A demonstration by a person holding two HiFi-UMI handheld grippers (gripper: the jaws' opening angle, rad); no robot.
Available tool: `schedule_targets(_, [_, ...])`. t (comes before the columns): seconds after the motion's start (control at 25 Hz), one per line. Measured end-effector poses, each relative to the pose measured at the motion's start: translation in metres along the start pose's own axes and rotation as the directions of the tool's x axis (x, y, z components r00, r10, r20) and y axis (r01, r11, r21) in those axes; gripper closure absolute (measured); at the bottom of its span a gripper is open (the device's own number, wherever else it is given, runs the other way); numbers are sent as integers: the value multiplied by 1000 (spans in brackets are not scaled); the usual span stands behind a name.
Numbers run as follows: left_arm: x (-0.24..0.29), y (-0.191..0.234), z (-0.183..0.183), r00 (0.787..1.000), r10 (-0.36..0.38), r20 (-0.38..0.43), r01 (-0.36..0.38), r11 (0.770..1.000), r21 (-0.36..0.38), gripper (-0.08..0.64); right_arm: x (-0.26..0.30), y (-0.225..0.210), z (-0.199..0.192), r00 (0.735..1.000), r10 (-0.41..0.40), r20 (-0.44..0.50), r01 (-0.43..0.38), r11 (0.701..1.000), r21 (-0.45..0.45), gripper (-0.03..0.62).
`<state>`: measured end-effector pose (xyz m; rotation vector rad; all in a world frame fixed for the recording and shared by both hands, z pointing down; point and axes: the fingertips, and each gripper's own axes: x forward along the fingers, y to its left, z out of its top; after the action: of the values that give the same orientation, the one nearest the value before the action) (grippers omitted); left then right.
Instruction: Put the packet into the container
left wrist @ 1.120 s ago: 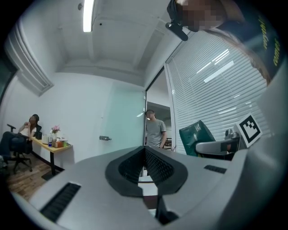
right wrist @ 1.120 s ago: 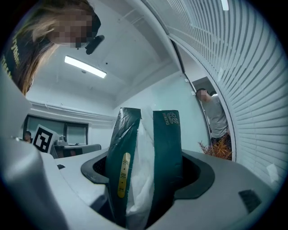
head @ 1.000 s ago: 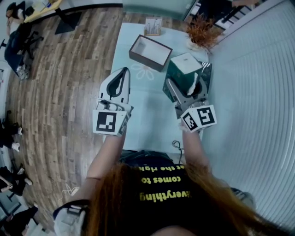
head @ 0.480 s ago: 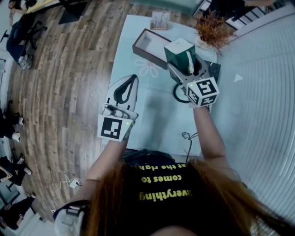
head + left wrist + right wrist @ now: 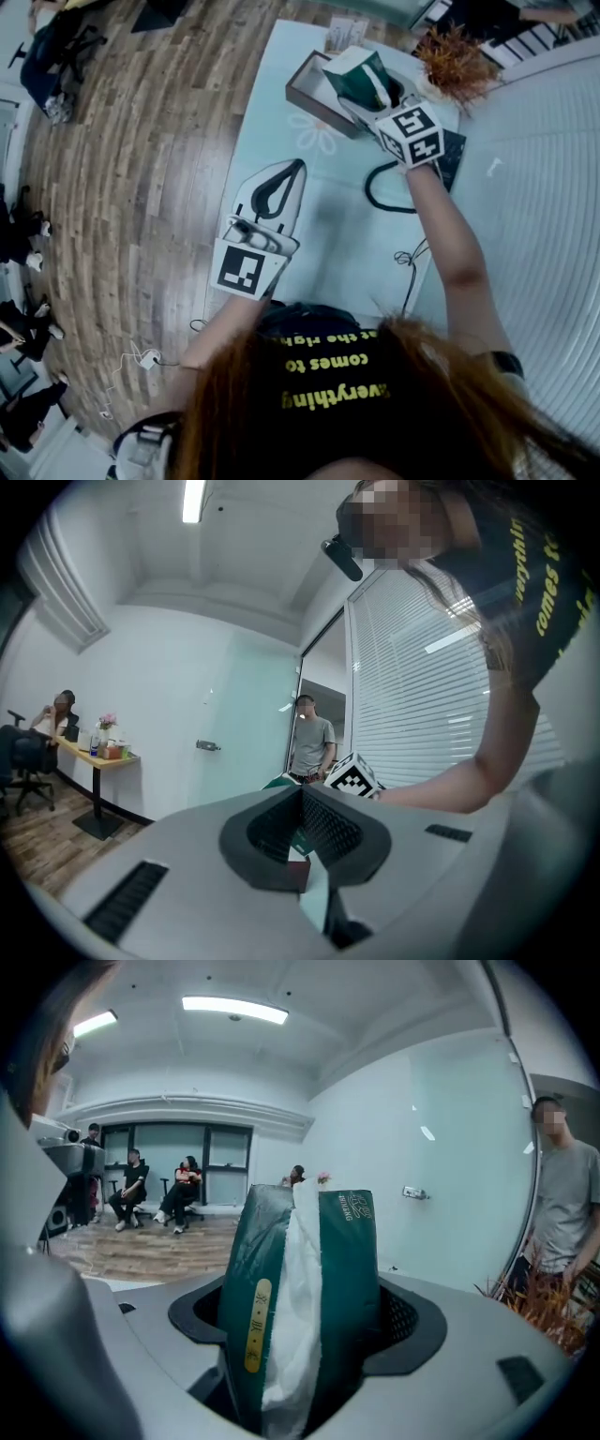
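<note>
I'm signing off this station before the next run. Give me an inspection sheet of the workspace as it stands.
Surface: pale table, mostly bare on the person's side.
Job's things: green packet held over the open brown box, not yet released.
Clutter: dried plant at the table's far corner.
Grippers: right gripper shut on the packet; left gripper shut and empty, over the table's left side.
Cables: black cable looped on the table beside the right arm.
Surroundings: wooden floor on the left; people seated in the background.
</note>
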<state>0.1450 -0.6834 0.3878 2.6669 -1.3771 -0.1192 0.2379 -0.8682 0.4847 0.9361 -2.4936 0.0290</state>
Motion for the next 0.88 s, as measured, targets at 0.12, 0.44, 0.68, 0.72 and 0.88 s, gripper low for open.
schedule_targets(0.12, [1,-2,0,1000,-2,-2,2,1000,2,558,25,-4,-10,996,40,-79,-45,997,-57,207])
schedule_targets(0.44, [-3,9,-4,1000,23,-16,-23,1000,3,558,69,-6,-37,950,131,-285,-183,970,-162,207])
schedule_targets(0.68, [-5,10,-6,999,30,-23,-30,1000,-2,558,80,9,-31,923,199,-329,-262,952,-160,207])
schedule_targets(0.72, [-6,11,-7,999,31,-23,-31,1000,-2,558,82,12,-32,917,212,-337,-273,951,-144,207])
schedule_targets(0.88, [-5,12,-11,999,35,-23,-35,999,-6,558,88,15,-52,881,233,-412,-302,947,-110,207])
